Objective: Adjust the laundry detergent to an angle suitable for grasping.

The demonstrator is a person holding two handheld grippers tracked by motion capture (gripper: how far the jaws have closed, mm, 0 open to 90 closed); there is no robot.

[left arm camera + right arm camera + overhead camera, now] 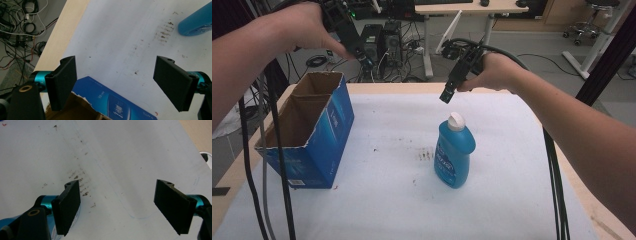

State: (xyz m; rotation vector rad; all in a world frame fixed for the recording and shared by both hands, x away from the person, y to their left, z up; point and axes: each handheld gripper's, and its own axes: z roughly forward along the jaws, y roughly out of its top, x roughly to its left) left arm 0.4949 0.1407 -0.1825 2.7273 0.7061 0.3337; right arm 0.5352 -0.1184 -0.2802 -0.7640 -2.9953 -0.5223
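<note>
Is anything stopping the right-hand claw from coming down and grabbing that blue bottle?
Probably not. The right gripper hangs in the air just above the blue bottle, jaws wide open and empty. The bottle stands upright and alone on the white cloth, well apart from the blue box, so the way down looks free.

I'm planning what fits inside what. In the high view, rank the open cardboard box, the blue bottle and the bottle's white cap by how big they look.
1. Open cardboard box, clearly the largest.
2. Blue bottle, much smaller than the box.
3. White cap, the smallest.
Box and bottle stand at similar depth on the table, so nearness hardly skews this.
</note>
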